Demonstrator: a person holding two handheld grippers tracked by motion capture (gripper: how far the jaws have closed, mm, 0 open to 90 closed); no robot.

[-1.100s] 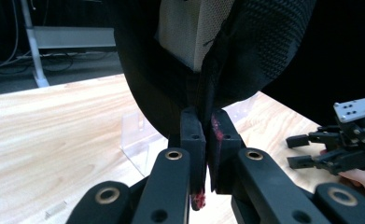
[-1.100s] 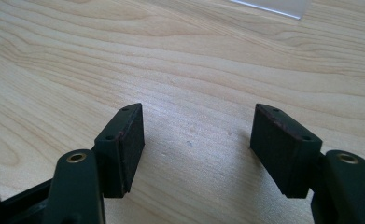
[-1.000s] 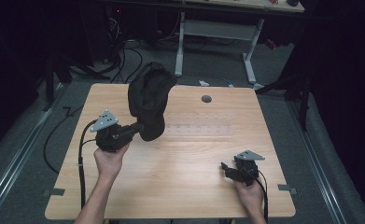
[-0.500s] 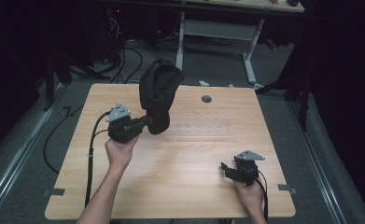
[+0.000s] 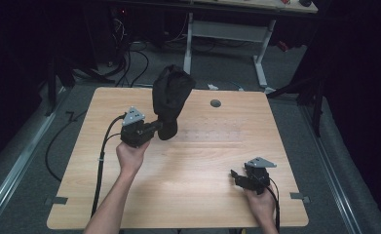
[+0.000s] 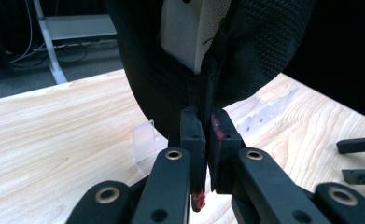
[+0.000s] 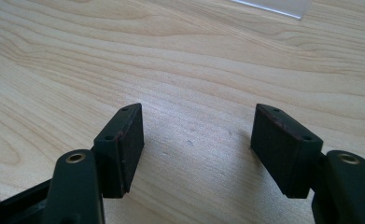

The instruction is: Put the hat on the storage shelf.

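Note:
A black fabric cap (image 5: pixel 171 95) with a mesh part and a white inner patch (image 6: pixel 189 28) hangs upright above the far left half of the wooden table (image 5: pixel 188 195). My left gripper (image 5: pixel 164 127) is shut on the cap's lower edge, with the fabric pinched between the pads (image 6: pixel 206 126). My right gripper (image 5: pixel 236 176) rests low near the table's front right, held in a hand. Its jaws stand open over bare wood (image 7: pixel 196 149) with nothing between them. Its fingertips (image 6: pixel 357 145) also show at the right edge of the left gripper view.
A clear plastic stand (image 6: pixel 145 140) lies on the table under and beyond the cap, and its edge (image 7: pixel 273 7) shows at the top of the right gripper view. A round cable hole (image 5: pixel 215 103) sits near the far edge. Cables and a desk frame (image 5: pixel 227 34) lie on the floor behind.
My left hand has carried the cap away from me and to the right, and the cap now stands more upright. The right gripper has stayed where it was.

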